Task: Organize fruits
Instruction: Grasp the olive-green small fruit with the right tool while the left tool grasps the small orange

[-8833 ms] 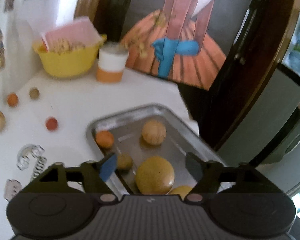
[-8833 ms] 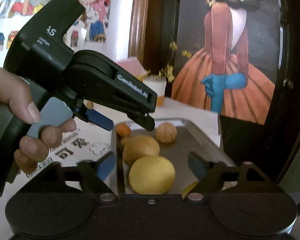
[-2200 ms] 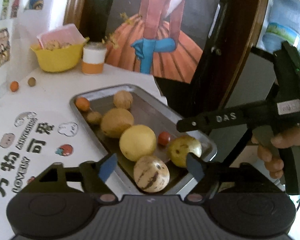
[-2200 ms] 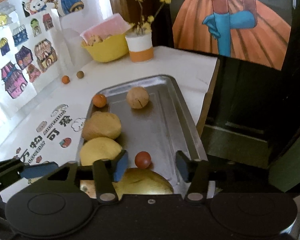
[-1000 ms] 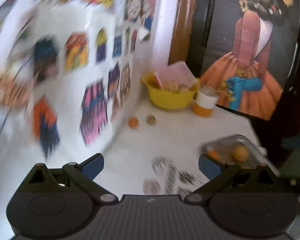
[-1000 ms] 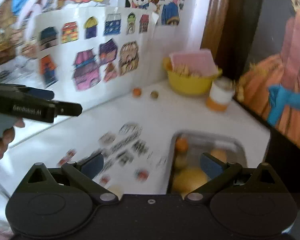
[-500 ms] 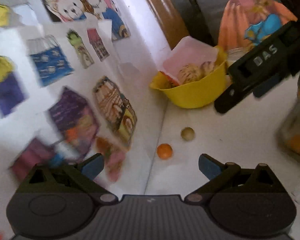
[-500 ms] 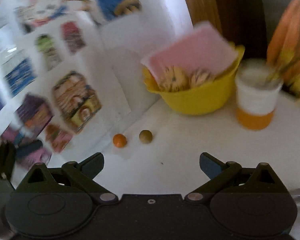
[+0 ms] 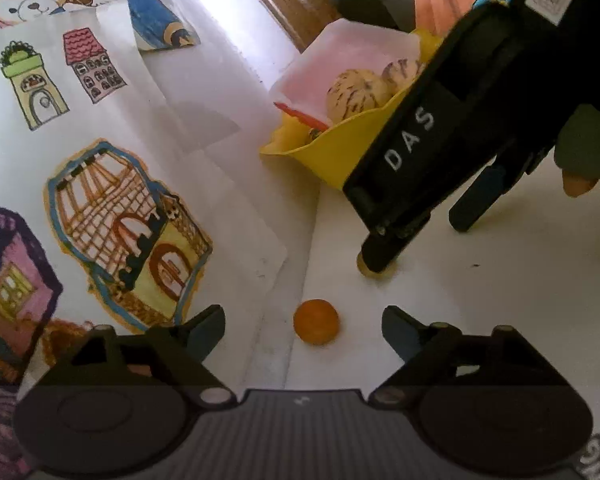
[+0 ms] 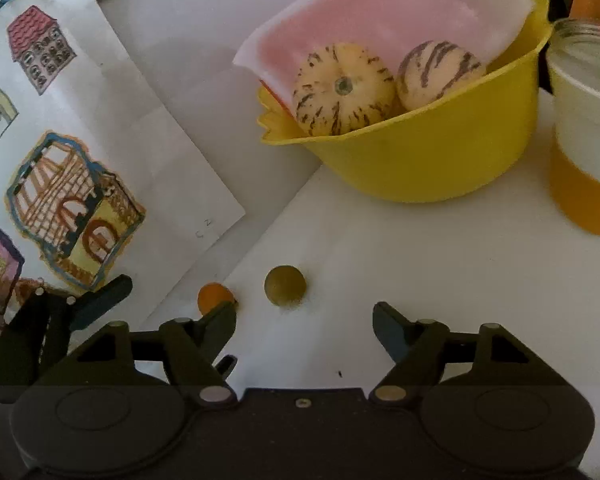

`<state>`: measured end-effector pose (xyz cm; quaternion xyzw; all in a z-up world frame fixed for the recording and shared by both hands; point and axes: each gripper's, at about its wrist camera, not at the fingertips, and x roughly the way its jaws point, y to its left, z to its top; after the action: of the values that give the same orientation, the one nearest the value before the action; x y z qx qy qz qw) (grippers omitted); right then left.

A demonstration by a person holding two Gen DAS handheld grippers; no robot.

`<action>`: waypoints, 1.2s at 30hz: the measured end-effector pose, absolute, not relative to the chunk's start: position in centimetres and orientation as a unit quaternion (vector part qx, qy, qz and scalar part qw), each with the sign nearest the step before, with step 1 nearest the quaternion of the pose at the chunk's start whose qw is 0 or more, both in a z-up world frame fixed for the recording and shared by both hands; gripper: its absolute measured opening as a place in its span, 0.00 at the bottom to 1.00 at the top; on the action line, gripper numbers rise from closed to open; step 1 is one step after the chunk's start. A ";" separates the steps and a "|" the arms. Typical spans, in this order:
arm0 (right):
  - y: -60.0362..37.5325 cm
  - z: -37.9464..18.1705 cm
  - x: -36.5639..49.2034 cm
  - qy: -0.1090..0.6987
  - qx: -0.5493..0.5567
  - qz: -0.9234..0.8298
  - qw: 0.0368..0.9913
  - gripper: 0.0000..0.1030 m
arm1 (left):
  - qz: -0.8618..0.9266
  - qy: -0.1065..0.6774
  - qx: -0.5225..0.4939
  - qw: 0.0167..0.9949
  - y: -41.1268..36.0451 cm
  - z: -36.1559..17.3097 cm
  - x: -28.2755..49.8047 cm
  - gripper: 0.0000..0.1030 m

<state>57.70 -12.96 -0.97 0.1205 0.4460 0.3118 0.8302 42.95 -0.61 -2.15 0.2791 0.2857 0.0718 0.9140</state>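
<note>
Small orange fruit and small olive-green fruit: both round, smooth, no long axis or pointing direction; side by side on white worktop, near wall drawings. Left tongs spread wide, empty, orange fruit between tips, untouched. Right tongs spread wide, empty, just short of green fruit. Behind: glossy yellow plastic bowl holding two striped, cream-coloured melons.
</note>
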 end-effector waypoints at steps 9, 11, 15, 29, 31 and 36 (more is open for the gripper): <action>-10.1 -1.9 58.3 0.439 0.094 0.317 0.836 0.45 | 0.066 0.301 0.261 0.915 0.4 -2.6 44.1 0.57; -9.2 -2.0 58.1 0.436 0.081 0.312 0.840 0.42 | 0.072 0.309 0.251 0.914 0.8 -2.8 44.3 0.49; -8.0 -2.2 57.8 0.433 0.066 0.312 0.843 0.37 | 0.072 0.315 0.246 0.914 1.0 -3.1 44.1 0.46; -7.7 -1.4 55.1 0.441 0.055 0.312 0.840 0.26 | 0.064 0.340 0.167 0.923 1.9 -1.8 42.9 0.29; -8.4 -0.9 54.1 0.442 0.056 0.311 0.839 0.26 | 0.061 0.341 0.154 0.926 1.9 -1.3 41.8 0.29; -10.8 0.9 50.7 0.443 0.048 0.307 0.841 0.26 | 0.042 0.326 0.126 0.936 1.4 0.7 38.6 0.28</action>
<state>50.70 -10.77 0.85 0.0476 0.4427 0.3071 0.8411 38.57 1.44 0.69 0.1263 0.3262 0.0415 0.9359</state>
